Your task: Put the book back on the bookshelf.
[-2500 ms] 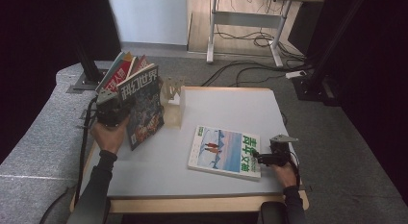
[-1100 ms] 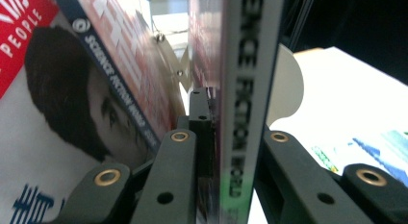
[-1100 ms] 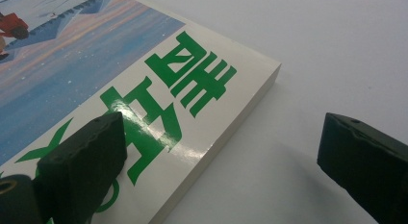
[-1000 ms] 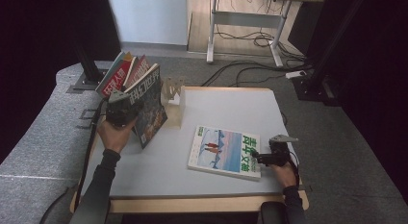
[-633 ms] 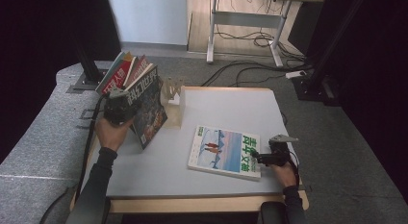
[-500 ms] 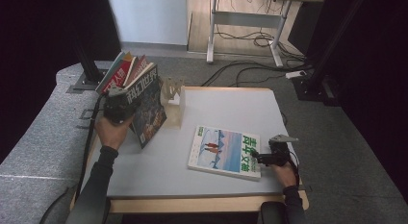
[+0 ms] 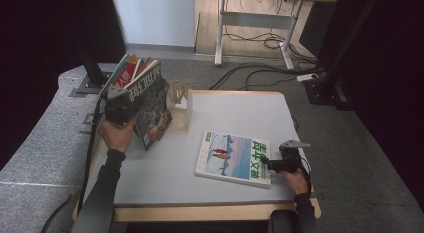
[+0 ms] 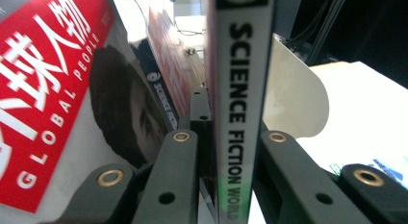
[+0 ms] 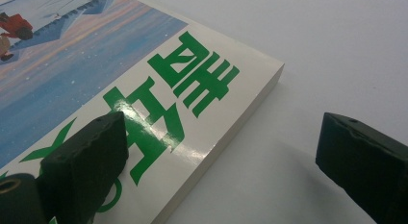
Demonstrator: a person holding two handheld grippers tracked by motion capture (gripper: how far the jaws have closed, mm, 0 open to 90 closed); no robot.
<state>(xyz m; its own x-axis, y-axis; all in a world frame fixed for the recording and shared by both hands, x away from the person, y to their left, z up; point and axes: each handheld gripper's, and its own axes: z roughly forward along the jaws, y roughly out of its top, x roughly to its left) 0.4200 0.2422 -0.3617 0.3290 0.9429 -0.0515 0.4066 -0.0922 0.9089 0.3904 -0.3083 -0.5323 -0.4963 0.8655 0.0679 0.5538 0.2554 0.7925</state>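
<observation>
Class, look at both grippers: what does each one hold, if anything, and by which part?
The left gripper is shut on the Science Fiction World magazine, gripping its spine edge. The right gripper holds nothing; its jaws stand open at the corner of the flat book.

Two hand-held black grippers, dark-sleeved forearms

The left gripper [image 7: 120, 105] is built of matte black links pinned with brass-coloured rivets and small screw holes; a black cable is trailed from it; the right gripper [image 7: 272, 164] is topped by a grey three-cornered plate; its blocky black pads [image 9: 91, 156] are rough-textured; dark long sleeves are worn on both forearms.
</observation>
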